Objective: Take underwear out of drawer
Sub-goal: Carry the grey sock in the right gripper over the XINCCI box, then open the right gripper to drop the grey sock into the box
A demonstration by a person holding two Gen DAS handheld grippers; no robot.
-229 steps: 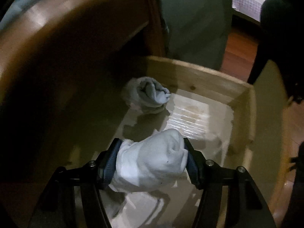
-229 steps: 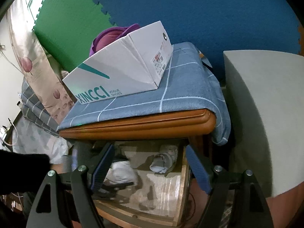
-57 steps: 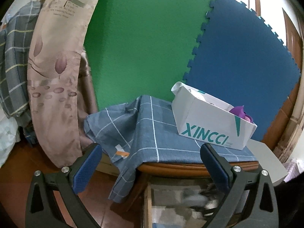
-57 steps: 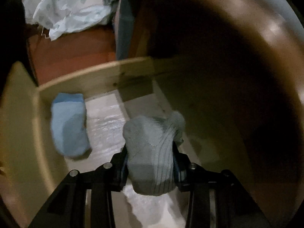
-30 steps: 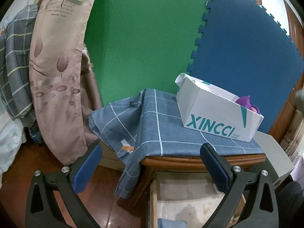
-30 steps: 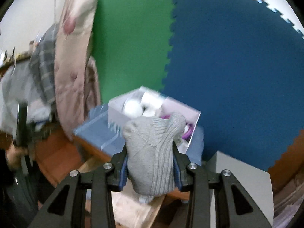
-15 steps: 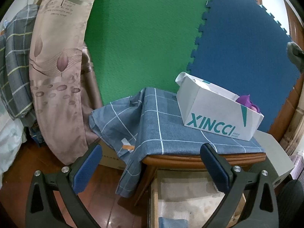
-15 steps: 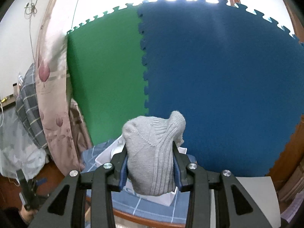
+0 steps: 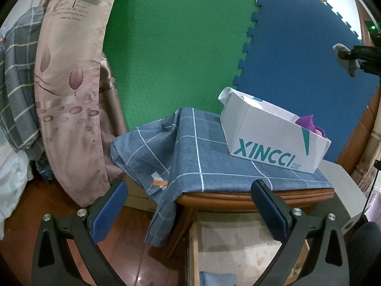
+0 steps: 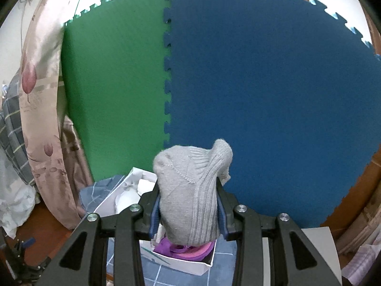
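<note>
Grey ribbed knitted garment (image 10: 190,190) sits at lower centre of the right wrist view, clenched between the right gripper (image 10: 188,217) jaws above the white cardboard box (image 10: 181,262) on the blue checked cloth (image 9: 202,157) over the desk. Left gripper (image 9: 190,212) jaws stand released over the wooden drawer (image 9: 194,250).

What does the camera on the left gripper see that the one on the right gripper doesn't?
Only the left wrist view shows the open drawer under the table, with a blue folded item inside, and the open, empty left gripper.

Only the right wrist view shows, close up, the right gripper clamped on a grey knitted sock.

Both show the white shoebox on the checked blue cloth, and the green and blue foam mats.
</note>
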